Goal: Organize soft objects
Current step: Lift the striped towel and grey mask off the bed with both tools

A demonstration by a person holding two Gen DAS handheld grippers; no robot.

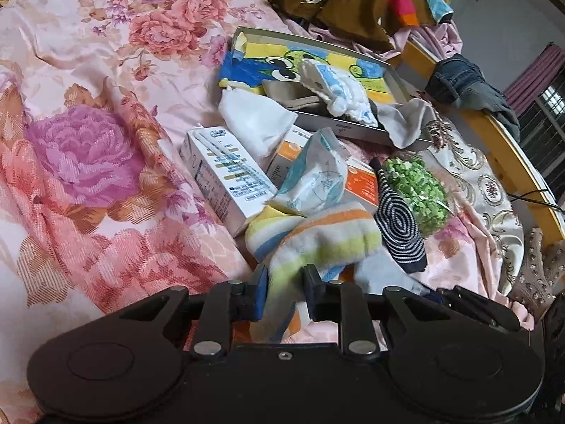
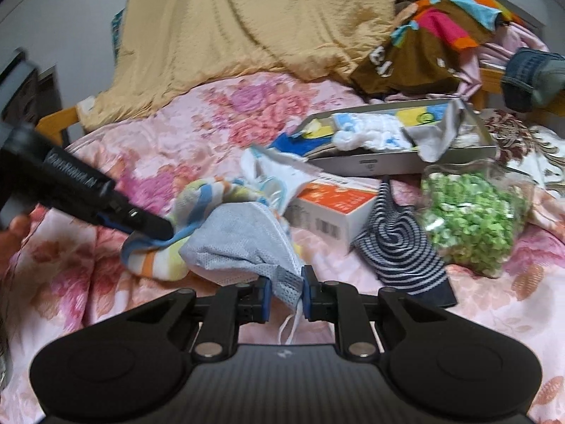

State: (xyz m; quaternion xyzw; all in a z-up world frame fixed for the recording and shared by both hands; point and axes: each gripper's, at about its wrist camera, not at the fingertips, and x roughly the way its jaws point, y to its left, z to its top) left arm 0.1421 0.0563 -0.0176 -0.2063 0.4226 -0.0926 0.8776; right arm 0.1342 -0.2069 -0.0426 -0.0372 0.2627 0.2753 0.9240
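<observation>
On a bed spread with a pink flowered quilt (image 1: 106, 113), the left claw (image 1: 284, 282) is closed narrow on one end of a striped towel (image 1: 328, 233); the cloth passes between its blue pads and hangs down behind the claw body, so its lower end is hidden. The right claw (image 2: 286, 295) pinches the corner of a pale blue face mask (image 2: 240, 243), whose white ear loops dangle below the grip and are partly covered by the claw. In the right wrist view the left tool comes in from the left edge, blurred, its tip pressed into the towel (image 2: 197, 194), which lies partly under the mask. Just beyond are a white carton (image 1: 226, 176), an orange box (image 2: 335, 208) half buried under a crumpled wrapper, a striped sock (image 2: 399, 247) and a clear bag of green bits (image 2: 473, 219). Farther back a shallow grey tray (image 2: 406, 166) holds a cartoon cloth, a white knitted item and a grey rag draped over its rim. Clothes pile at the bed's far end, cut off by the frame.
</observation>
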